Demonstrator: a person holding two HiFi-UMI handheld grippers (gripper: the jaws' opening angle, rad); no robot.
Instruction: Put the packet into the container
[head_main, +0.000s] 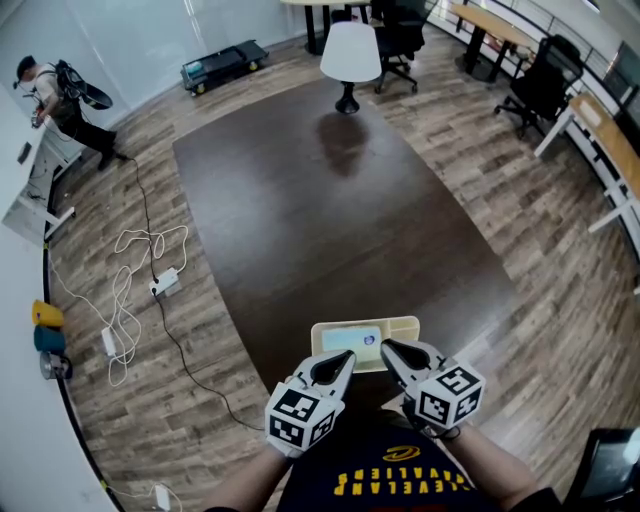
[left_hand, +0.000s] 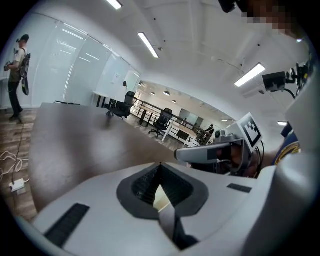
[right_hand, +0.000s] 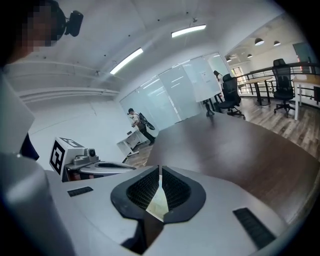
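Note:
A cream container (head_main: 402, 324) sits at the near edge of the dark table (head_main: 330, 200). A pale blue packet (head_main: 350, 340) lies flat inside it. Both grippers hover over the container's near rim, side by side. My left gripper (head_main: 350, 359) points at the packet's near edge, and its jaws meet at the tips (left_hand: 160, 167) with nothing between them. My right gripper (head_main: 386, 347) is over the packet's right end. Its jaws also come together (right_hand: 159, 170), and I see nothing gripped. A sliver of cream container (right_hand: 156, 204) shows below each pair of jaws.
A white chair (head_main: 350, 52) stands at the table's far end. Black office chairs (head_main: 545, 85) and desks line the right side. White cables and a power strip (head_main: 165, 282) lie on the wooden floor at left, where a person (head_main: 55, 100) stands by a wall.

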